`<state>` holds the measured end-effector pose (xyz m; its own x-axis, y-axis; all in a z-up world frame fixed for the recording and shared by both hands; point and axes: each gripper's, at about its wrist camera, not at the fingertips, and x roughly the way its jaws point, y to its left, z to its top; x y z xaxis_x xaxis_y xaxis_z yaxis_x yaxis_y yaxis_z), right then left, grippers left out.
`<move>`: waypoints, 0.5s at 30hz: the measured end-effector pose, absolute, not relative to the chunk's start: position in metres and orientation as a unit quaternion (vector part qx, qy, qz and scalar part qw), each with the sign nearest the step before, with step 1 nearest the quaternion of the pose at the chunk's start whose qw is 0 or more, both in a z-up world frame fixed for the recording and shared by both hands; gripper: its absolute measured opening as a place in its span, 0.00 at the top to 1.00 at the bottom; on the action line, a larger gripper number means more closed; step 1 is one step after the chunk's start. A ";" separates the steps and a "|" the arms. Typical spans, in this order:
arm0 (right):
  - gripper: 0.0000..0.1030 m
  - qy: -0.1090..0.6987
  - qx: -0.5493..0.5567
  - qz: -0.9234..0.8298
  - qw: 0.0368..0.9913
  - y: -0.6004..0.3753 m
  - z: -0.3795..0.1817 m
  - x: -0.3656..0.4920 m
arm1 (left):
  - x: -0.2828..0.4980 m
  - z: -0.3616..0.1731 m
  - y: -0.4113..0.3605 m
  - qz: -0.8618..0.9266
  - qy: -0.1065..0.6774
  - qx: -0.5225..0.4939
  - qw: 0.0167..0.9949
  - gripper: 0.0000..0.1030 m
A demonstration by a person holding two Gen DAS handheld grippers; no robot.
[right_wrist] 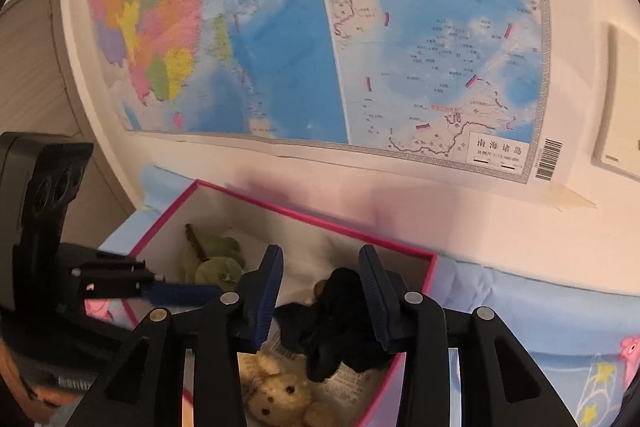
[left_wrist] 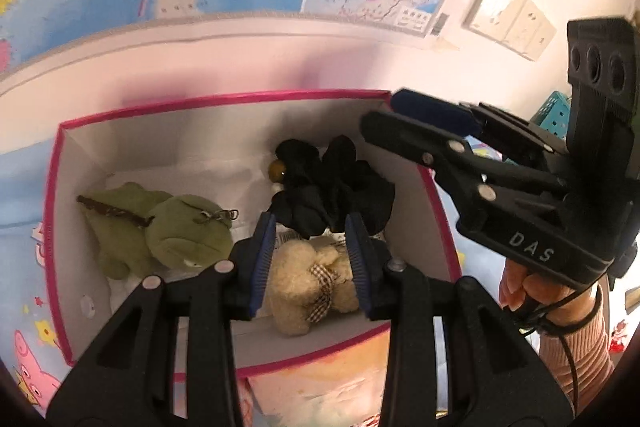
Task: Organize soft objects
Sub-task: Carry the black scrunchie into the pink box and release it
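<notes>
A pink-rimmed box (left_wrist: 60,187) holds three soft things: a green plush dinosaur (left_wrist: 160,231), a black fabric scrunchie (left_wrist: 332,187) and a beige teddy bear (left_wrist: 312,283). My left gripper (left_wrist: 310,259) is open and empty, hovering above the bear. My right gripper (right_wrist: 324,299) is open and empty above the scrunchie (right_wrist: 336,323); it shows in the left wrist view (left_wrist: 420,119) over the box's right rim. In the right wrist view the bear (right_wrist: 280,395) lies low in the box (right_wrist: 430,267) and the dinosaur (right_wrist: 212,259) at the far left.
The box stands on a light blue cartoon-print cloth (right_wrist: 540,307) against a white wall with a large map (right_wrist: 320,27). Wall sockets (left_wrist: 516,19) are at the right. A teal basket (left_wrist: 554,109) shows behind the right gripper.
</notes>
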<state>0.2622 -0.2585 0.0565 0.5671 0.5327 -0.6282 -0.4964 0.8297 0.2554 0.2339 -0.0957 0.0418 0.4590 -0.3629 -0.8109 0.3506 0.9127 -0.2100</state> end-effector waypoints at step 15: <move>0.52 0.349 0.061 0.372 0.858 -0.273 0.074 0.164 | 0.124 0.079 -0.035 -0.252 0.363 0.003 0.897 0.56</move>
